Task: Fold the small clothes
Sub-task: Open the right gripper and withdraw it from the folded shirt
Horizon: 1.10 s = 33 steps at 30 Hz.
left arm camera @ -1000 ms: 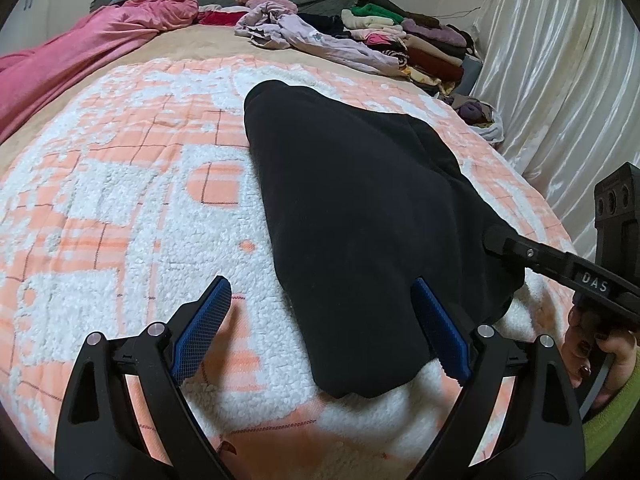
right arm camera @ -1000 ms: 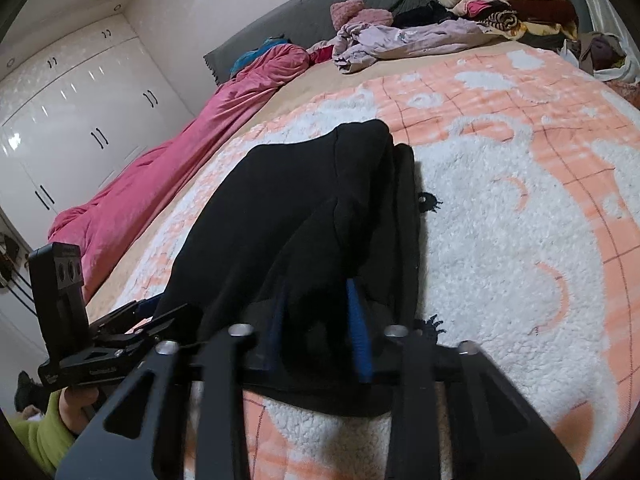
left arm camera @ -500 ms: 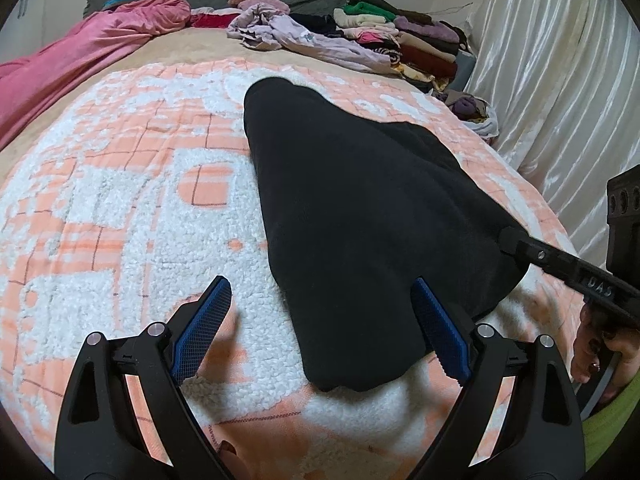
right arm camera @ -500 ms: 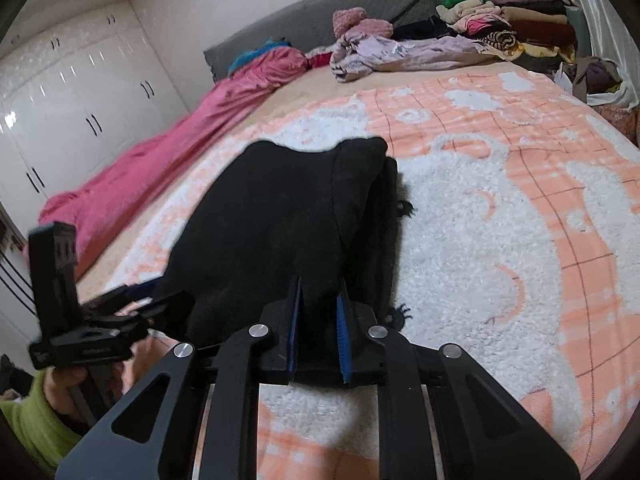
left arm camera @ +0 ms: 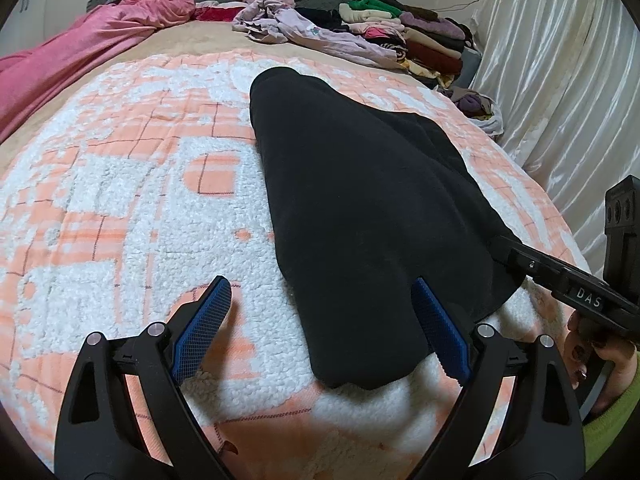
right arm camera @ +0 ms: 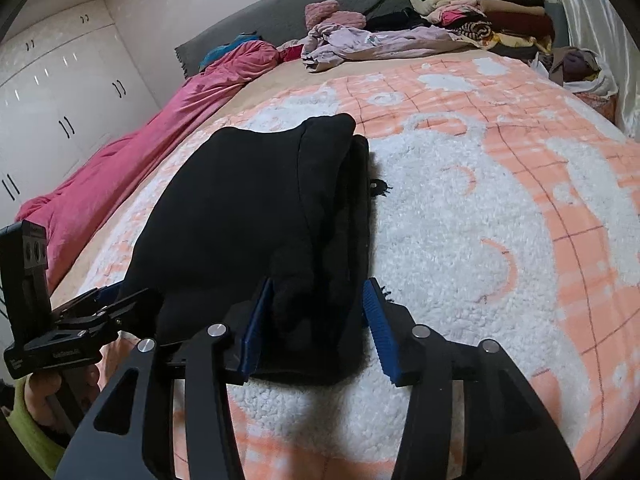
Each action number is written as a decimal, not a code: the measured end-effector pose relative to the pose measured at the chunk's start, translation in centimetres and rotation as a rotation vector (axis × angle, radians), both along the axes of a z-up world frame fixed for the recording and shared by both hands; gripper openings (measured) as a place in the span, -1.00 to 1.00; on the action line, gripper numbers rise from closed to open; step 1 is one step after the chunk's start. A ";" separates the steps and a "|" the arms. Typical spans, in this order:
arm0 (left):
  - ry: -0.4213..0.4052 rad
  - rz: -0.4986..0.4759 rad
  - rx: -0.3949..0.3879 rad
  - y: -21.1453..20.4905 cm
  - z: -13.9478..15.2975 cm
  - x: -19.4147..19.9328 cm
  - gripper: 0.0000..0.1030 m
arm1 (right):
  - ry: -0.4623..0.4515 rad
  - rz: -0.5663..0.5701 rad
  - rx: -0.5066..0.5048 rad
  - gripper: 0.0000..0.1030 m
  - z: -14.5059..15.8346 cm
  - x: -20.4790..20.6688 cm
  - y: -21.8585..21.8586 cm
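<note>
Across the middle of both frames lies the black garment [left arm camera: 360,208], folded on the peach-and-white fleece blanket [left arm camera: 120,200]. Your left gripper [left arm camera: 320,320] hovers at the bottom of its frame with its blue pads spread wide — the garment's near corner sits between them, untouched on the left side. Your right gripper [right arm camera: 318,320] has just been opening; its jaws now stand parted around the garment's bunched near edge, the pads not visibly pressing it. Along the top edge, a pile of clothes [right arm camera: 480,4] sits beside a pink blanket [right arm camera: 160,120].
</note>
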<state>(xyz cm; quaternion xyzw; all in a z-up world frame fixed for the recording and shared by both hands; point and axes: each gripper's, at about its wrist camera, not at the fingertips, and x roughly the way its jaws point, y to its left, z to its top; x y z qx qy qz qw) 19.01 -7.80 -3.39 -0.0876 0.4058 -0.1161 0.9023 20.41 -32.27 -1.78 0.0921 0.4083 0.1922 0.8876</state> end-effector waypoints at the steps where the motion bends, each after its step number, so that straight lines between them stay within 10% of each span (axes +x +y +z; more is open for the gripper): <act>1: 0.000 0.001 0.001 -0.1 0.0 0.1 0.64 | 0.001 -0.003 0.001 -0.11 0.0 0.0 0.0; 20: -0.038 0.024 0.016 0.5 2.1 -1.6 0.81 | -0.083 -0.077 -0.047 0.40 3.0 -2.6 -0.9; 23: -0.056 0.025 0.029 0.5 2.7 -2.2 0.81 | -0.112 -0.095 -0.052 0.79 3.7 -3.3 -0.9; 33: -0.104 0.075 0.076 1.6 4.4 -5.1 0.81 | -0.216 -0.086 -0.107 0.86 6.2 -6.2 0.5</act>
